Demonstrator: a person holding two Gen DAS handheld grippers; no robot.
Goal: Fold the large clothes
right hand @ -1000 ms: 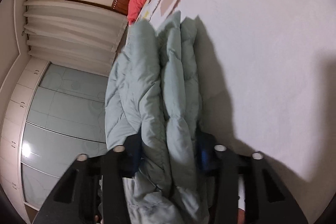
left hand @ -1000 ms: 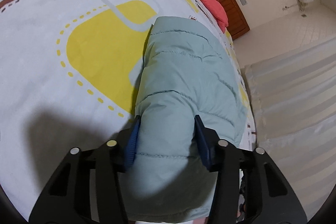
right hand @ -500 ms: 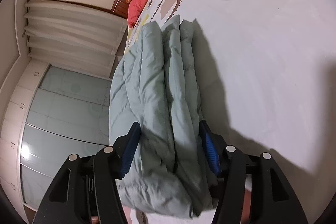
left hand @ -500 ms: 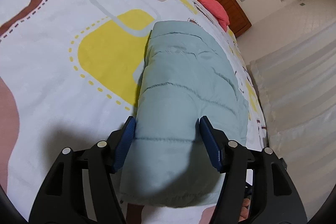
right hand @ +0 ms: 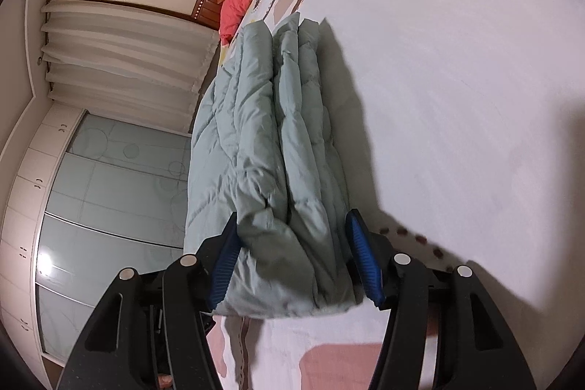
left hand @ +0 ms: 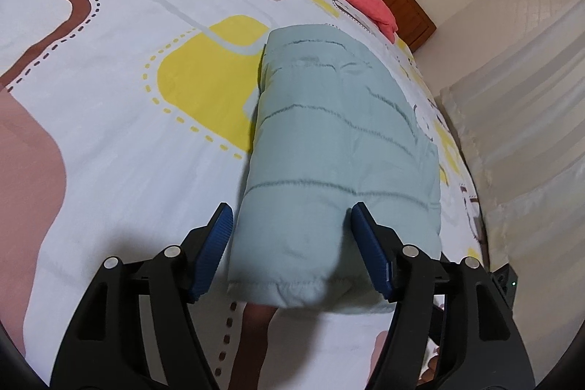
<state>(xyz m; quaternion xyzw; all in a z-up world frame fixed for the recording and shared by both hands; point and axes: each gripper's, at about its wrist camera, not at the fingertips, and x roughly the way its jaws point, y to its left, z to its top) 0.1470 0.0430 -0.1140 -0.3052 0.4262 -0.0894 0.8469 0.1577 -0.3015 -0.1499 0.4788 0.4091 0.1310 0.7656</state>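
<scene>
Where the bed (left hand: 109, 119) meets its curtain-side edge lies one folded pale green quilted jacket (left hand: 340, 148), flat on the patterned sheet. Left claw (left hand: 292, 225): jaws opening, straddling the jacket's near end, left pad clear of it. Right claw (right hand: 292, 233): parted around the stacked folds, grip uncertain.

No readable text, label, brand or number in either view; bedsheet print shapes only
</scene>
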